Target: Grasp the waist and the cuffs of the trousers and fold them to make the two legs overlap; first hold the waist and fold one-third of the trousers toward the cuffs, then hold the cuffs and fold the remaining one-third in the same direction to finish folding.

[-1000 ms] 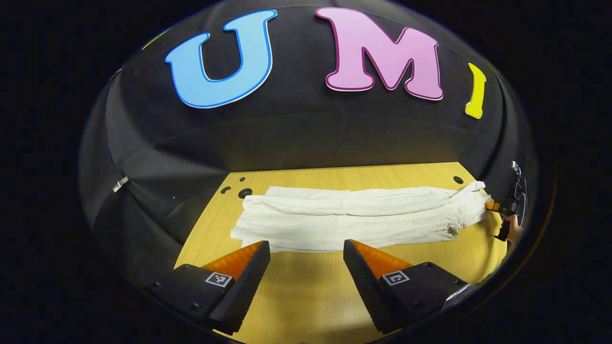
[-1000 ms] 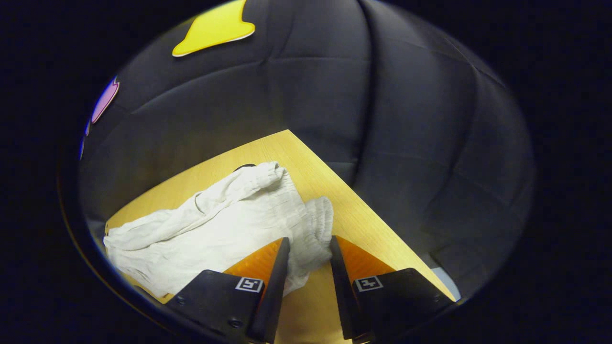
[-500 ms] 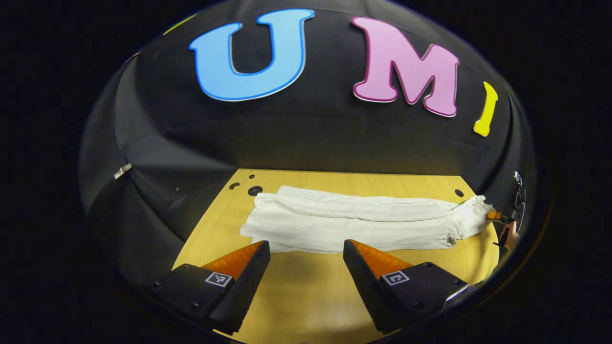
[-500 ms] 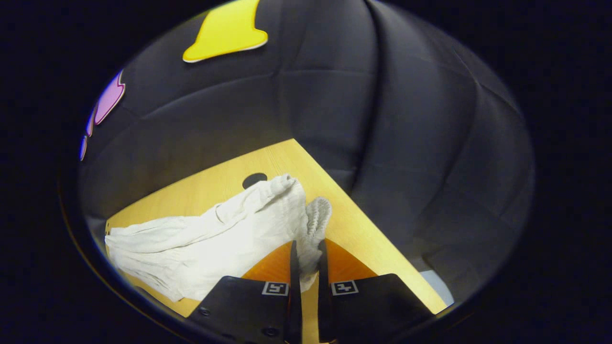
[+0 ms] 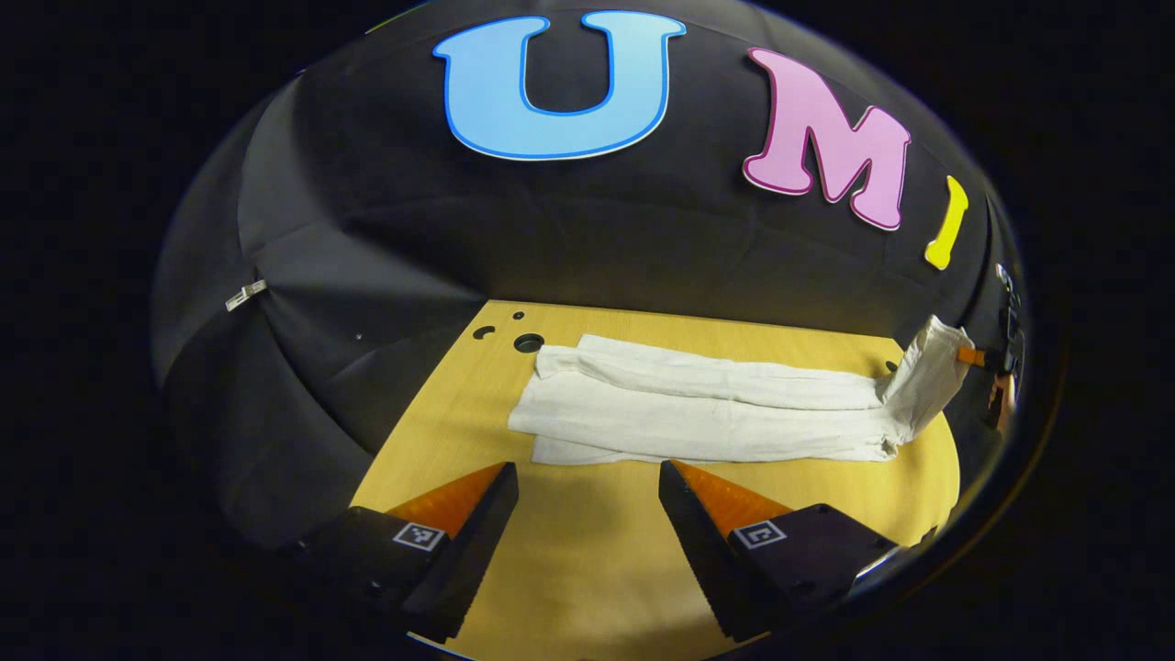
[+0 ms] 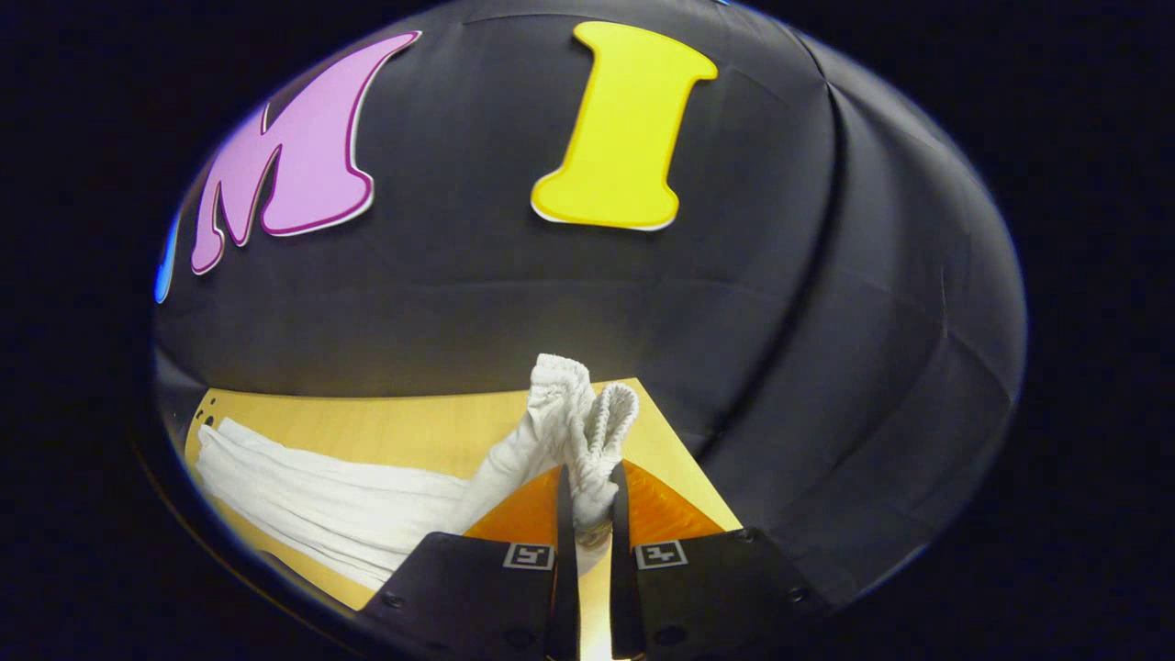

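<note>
Your right gripper [image 6: 587, 500] has clamped down on the gathered waistband, and compared with a second ago, when the fingers were only straddling it, that end of the trousers [image 5: 707, 413] is now lifted off the tabletop [image 5: 587, 560]. In the left gripper view the waist [image 5: 932, 363] hangs up by the right edge of the tabletop while both legs lie flat and stacked, running along the far edge toward the cuffs [image 5: 551, 404] near the far left corner. So the leg overlap looks done and you're into the first third-fold, I'd say. Your left gripper [image 5: 587, 487] is spread wide with nothing in it, hovering over bare wood by the near edge. It has also drifted back from the cloth a bit.
</note>
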`<state>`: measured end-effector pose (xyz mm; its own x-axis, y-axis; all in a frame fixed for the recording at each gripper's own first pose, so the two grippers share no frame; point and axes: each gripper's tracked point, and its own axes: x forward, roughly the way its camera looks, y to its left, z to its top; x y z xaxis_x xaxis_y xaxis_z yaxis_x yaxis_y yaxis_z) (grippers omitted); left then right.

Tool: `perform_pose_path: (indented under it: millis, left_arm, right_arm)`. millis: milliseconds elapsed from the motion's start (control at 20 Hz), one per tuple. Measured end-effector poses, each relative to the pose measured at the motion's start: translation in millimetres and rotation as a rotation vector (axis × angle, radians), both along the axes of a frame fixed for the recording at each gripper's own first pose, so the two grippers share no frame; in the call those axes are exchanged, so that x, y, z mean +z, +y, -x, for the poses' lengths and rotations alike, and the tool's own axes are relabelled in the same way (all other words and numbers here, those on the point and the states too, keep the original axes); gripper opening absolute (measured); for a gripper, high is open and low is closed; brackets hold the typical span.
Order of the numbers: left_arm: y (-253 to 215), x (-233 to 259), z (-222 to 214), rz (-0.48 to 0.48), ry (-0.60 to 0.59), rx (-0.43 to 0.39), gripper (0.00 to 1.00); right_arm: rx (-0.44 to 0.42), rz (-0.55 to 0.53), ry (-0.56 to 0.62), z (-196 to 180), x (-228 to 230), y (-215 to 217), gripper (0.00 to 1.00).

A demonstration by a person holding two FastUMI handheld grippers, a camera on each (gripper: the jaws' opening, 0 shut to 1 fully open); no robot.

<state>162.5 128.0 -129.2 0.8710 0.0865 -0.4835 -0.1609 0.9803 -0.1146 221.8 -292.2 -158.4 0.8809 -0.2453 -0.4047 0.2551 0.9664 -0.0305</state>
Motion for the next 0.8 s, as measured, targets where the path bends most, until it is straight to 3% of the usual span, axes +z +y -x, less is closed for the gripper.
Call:
perform_pose_path:
  millis: [400,800]
  left_arm:
    - [41,-33,13,0.061,0.027,0.028,0.98]
    - [58,-60,16,0.11,0.058,0.028,0.96]
  right_arm:
    - [0.072,-0.13,-0.042,7,2,-17,0.17]
    - [0.224,-0.181,0.011,13,3,-16,0.17]
